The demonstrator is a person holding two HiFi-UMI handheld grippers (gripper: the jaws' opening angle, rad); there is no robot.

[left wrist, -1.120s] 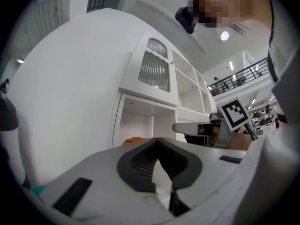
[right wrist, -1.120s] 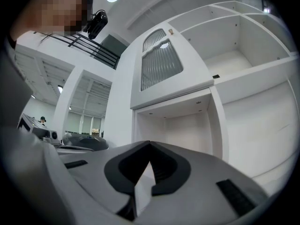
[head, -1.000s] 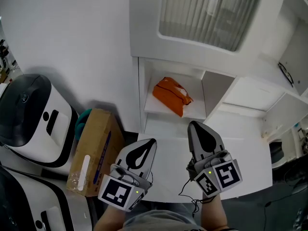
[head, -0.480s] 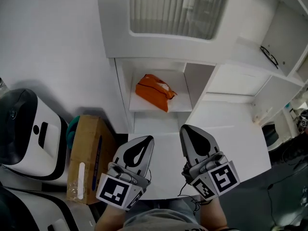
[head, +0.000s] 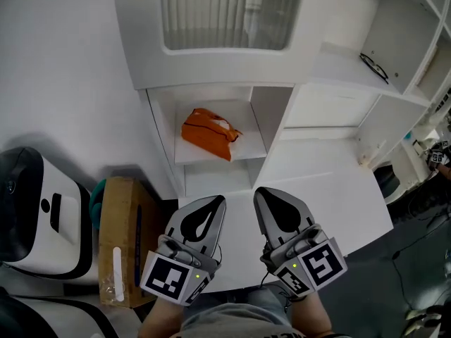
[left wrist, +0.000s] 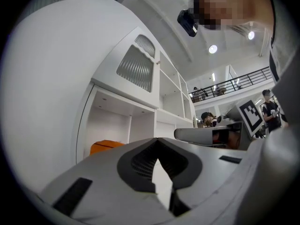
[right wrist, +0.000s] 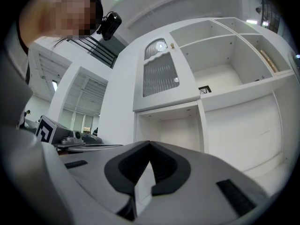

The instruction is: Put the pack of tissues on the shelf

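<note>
The pack of tissues (head: pixel 210 132) is lodged on the shelf (head: pixel 251 138), hence left gripper (head: pixel 210 210) and right gripper (head: pixel 276 203) are held closed, empty

The pack of tissues (head: pixel 210 134) lies on the shelf (head: pixel 250 150), left of its middle, inside the cabinet (head: pixel 141 55) and below its door (head: pixel 224 9). The worktop (head: pixel 331 189) spreads before the shelf and to its right. The left gripper (head: pixel 209 206) and right gripper (head: pixel 271 199) hang side by side over its near edge. A box (head: pixel 120 241) stands left of the cabinet.
</note>
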